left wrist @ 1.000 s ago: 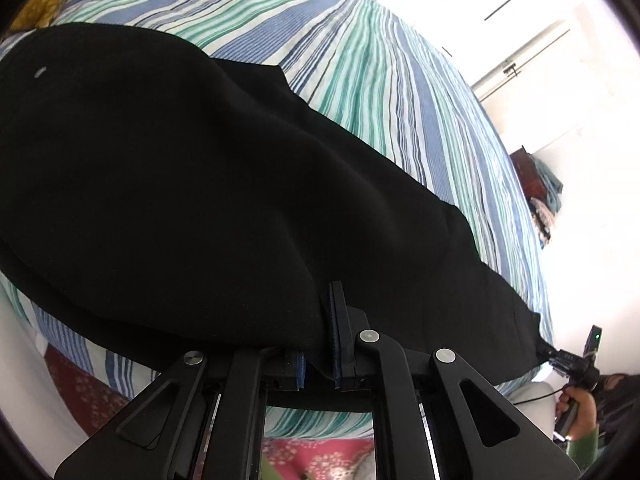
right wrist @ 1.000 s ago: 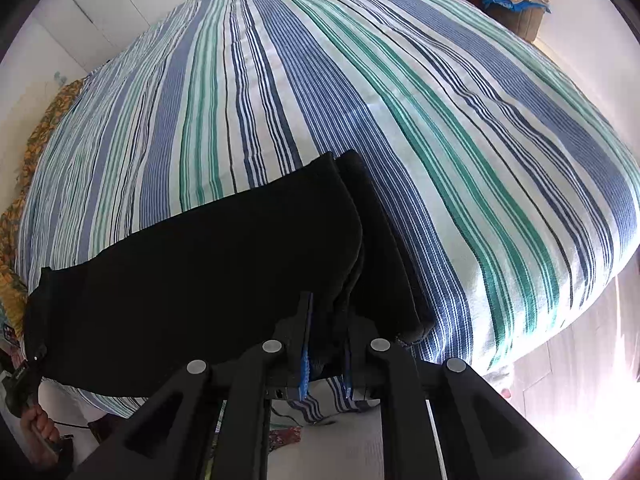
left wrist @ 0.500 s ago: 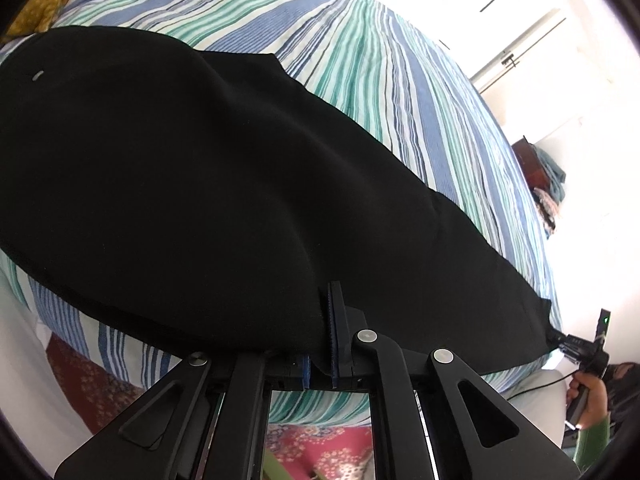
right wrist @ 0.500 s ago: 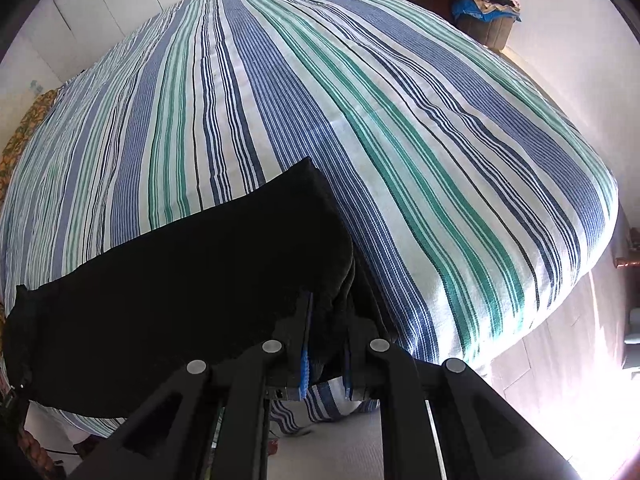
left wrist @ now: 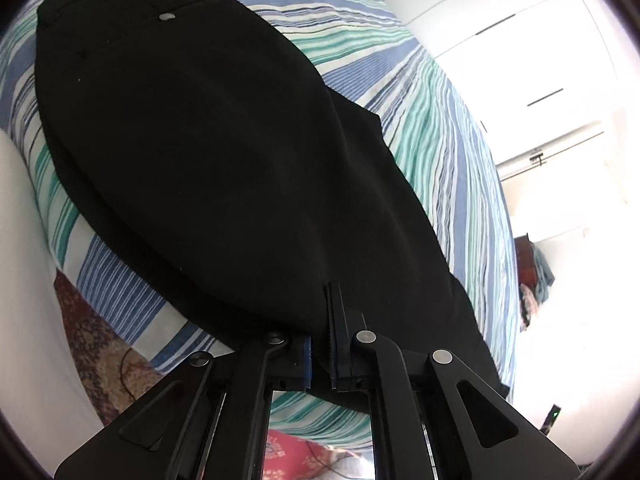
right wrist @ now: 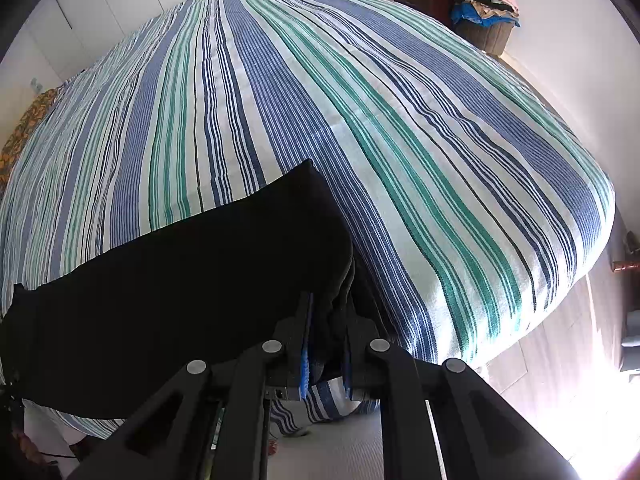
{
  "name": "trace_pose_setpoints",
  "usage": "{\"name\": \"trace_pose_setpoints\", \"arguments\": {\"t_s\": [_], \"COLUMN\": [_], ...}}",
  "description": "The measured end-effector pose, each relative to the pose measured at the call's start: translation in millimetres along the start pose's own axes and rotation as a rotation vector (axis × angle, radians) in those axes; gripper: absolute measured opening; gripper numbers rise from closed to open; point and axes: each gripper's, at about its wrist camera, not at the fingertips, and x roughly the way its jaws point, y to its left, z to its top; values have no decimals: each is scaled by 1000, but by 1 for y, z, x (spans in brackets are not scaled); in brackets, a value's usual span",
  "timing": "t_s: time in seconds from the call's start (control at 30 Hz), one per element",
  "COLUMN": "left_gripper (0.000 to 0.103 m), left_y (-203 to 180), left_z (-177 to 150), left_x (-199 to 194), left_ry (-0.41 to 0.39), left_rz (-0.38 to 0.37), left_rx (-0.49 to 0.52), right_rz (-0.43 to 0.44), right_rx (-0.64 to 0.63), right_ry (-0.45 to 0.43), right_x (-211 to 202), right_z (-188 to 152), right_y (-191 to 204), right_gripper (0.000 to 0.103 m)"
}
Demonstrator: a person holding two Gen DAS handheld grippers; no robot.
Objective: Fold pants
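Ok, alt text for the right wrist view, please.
The right gripper is shut on a bunched edge of the black pants, which stretch away to the left over a blue, green and white striped bedspread. A basket of laundry stands by the wall beyond the bed.

Left gripper (left wrist: 320, 344): I see pants (left wrist: 224, 152) fabric covering one finger. Laundry basket (right wrist: 486, 26) contents too small to identify.

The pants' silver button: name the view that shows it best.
Left wrist view. The silver button sits plainly on the black pants near the far end. The right wrist view shows only plain black cloth on the striped bedspread, no button.
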Motion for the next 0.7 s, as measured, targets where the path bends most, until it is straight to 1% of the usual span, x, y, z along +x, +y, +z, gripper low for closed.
{"name": "trace_pose_setpoints", "arguments": {"t_s": [0.07,0.13,0.2,0.23,0.27,0.3,0.33,0.37,0.4,0.43,0.47,0.53,0.57,0.63,0.7], "left_gripper": [4,4,5,7,14,17,23,36,42,53,57,57,58,59,61], "left_y": [-11,-17,-19,-18,-18,-18,-20,-25,-28,-31,-35,-42,-45,-53,-59], "left_z": [-3,-6,-5,-4,-2,-1,0,-2,-2,-2,-4,-11,-13,-15,-10], "left_x": [-5,-6,1,4,8,9,9,9,7,3,-3,-17,-26,-41,-53], "left_ry": [-18,-19,0,11,18,21,19,17,15,15,15,5,-6,-54,-110], "left_rz": [44,82,119,133,152,168,181,197,212,223,244,252,248,243,217], "left_rx": [43,71,80,75,75,79,83,89,99,108,122,155,174,212,244], "right_rz": [4,7,7,7,7,6,5,5,11,20,37,94,118,157,150], "right_rx": [2,3,2,2,2,0,-1,-1,0,2,7,34,66,167,266], "right_ry": [-2,-3,-2,0,2,4,6,9,11,14,15,-8,-42,-125,-178], "right_x": [0,0,-1,0,0,1,1,1,2,2,2,-4,-12,-28,-41], "right_z": [0,0,0,0,0,0,0,1,1,1,1,1,0,-2,-4], "right_y": [-1,-1,-1,-1,-1,-1,-1,-1,-2,-3,-4,-10,-17,-39,-64], "right_gripper": [12,12,12,12,12,12,12,13,16,22,25,35,38,60,62]}}
